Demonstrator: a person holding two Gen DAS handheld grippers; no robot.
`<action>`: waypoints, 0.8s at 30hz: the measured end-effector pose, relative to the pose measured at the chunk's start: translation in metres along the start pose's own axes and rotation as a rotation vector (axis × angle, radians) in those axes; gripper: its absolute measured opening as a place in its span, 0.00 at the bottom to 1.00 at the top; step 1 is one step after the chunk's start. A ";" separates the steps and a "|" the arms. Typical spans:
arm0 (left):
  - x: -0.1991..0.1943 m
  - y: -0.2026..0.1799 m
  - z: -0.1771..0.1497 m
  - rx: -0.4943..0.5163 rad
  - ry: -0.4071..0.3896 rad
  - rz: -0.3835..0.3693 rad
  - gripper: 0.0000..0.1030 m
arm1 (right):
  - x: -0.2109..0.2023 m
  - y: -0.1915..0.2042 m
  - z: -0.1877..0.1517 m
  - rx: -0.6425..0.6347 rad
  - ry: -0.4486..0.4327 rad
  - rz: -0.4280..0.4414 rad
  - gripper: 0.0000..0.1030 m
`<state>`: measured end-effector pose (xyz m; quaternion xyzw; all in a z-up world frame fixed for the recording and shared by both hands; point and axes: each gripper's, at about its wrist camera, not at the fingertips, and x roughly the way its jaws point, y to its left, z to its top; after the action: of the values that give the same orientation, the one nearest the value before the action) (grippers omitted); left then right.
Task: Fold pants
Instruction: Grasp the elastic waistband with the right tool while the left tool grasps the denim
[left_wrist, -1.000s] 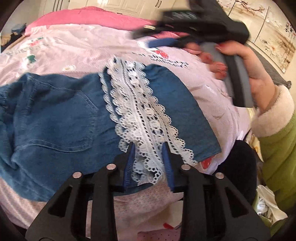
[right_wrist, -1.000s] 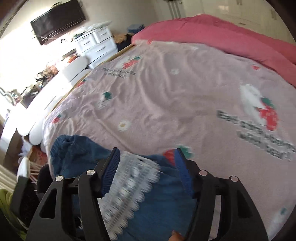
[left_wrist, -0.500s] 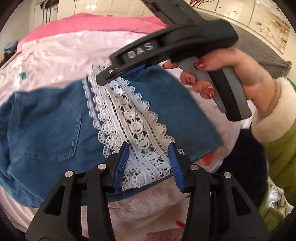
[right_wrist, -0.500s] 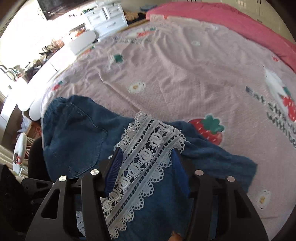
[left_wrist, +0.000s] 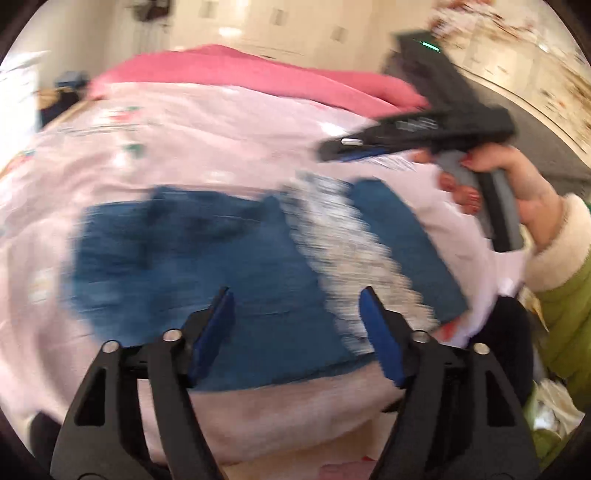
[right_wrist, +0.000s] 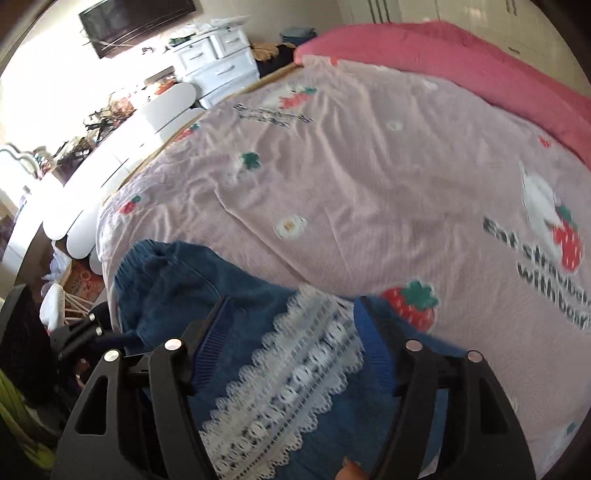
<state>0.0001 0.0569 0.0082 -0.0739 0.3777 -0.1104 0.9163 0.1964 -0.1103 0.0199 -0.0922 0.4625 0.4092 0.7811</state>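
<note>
On pink bedspread (right_wrist: 369, 177), pants (right_wrist: 236, 295), dresser (right_wrist: 218, 66)

Bright daylight glares white at the right wrist view's left edge. The left wrist view is smeared. Edges curve.

Both wrist cameras are looking down close over the bed (right_wrist: 369, 166), the left facing 12 o'clock, sharing the pants (left_wrist: 192, 258) (right_wrist: 258, 332) at 6 o'clock.
</note>
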 end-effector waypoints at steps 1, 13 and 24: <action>-0.010 0.015 -0.004 -0.038 -0.010 0.032 0.70 | 0.002 0.006 0.005 -0.017 0.000 -0.001 0.74; -0.012 0.074 -0.029 -0.284 0.044 0.010 0.83 | 0.092 0.099 0.041 -0.240 0.147 0.099 0.86; 0.010 0.086 -0.025 -0.364 0.067 -0.093 0.67 | 0.140 0.111 0.053 -0.186 0.272 0.254 0.65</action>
<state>0.0019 0.1360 -0.0349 -0.2524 0.4177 -0.0850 0.8687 0.1834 0.0661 -0.0364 -0.1594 0.5319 0.5290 0.6417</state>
